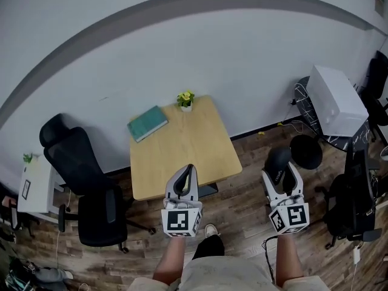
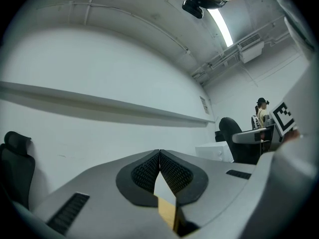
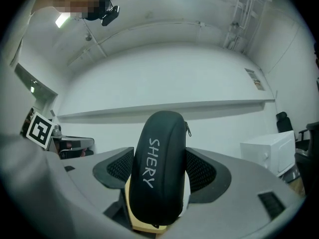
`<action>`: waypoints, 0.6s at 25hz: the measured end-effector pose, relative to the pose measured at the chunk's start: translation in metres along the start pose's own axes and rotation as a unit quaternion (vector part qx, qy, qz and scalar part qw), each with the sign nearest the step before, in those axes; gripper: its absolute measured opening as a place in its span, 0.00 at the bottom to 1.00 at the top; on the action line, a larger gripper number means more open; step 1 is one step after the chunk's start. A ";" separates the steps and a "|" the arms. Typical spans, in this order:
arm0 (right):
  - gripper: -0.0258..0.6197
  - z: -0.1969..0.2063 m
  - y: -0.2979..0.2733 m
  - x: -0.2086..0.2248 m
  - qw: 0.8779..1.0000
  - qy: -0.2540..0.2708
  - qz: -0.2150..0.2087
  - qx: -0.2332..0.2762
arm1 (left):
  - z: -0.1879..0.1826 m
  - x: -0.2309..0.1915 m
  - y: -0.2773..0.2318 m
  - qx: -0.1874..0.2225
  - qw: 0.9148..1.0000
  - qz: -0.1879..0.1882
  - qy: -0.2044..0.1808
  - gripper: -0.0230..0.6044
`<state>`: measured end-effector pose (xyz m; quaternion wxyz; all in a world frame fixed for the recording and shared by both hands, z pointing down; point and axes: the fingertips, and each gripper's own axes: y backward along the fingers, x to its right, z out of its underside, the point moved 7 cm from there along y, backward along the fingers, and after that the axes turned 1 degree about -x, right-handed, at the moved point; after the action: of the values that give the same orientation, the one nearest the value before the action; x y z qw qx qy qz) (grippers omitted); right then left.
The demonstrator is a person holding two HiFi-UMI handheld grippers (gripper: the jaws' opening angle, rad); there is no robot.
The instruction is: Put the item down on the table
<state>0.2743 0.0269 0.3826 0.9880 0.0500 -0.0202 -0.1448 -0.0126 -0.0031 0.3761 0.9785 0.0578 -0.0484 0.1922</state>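
A smooth, black, oval case [image 3: 158, 168] with a zip along its edge and pale lettering on its face stands upright between the ribbed black pads of the right gripper [image 1: 282, 177]. That gripper is at the lower right of the head view, over the plank floor [image 1: 242, 208] and to the right of the pale wooden table [image 1: 182, 150]. The left gripper [image 1: 188, 173], at lower centre, overlaps the table's near edge, its pads pressed together on nothing. A teal book [image 1: 148, 123] and a small potted plant [image 1: 185, 99] sit at the table's far side.

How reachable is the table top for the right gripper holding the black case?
Probably reachable. The right gripper, shut on the black case, hangs just right of the table; most of its top is bare, book and plant at the far edge.
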 end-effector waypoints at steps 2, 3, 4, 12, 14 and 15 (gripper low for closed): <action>0.56 -0.001 -0.027 -0.009 1.000 0.007 -0.007 -0.001 | 0.005 -0.019 -0.011 0.000 1.000 0.005 -0.009 0.05; 0.56 -0.002 -0.040 -0.014 1.000 0.011 -0.012 -0.001 | 0.007 -0.028 -0.016 -0.002 1.000 0.007 -0.015 0.05; 0.56 -0.003 -0.054 -0.018 1.000 0.014 -0.016 -0.001 | 0.009 -0.037 -0.020 -0.007 1.000 0.007 -0.019 0.05; 0.56 -0.004 -0.150 -0.049 0.999 0.031 -0.040 -0.008 | 0.029 -0.118 -0.066 -0.011 0.999 -0.031 0.007 0.05; 0.56 0.000 -0.168 -0.052 0.999 0.031 -0.041 -0.015 | 0.033 -0.133 -0.077 -0.013 0.999 -0.037 0.011 0.05; 0.56 0.003 -0.176 -0.052 0.999 0.030 -0.039 -0.019 | 0.036 -0.140 -0.082 -0.014 0.999 -0.038 0.013 0.05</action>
<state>0.1740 -0.1258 0.3656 0.9825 0.0360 0.0145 -0.1820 -0.1128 -0.1350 0.3873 0.9863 0.0433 -0.0361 0.1548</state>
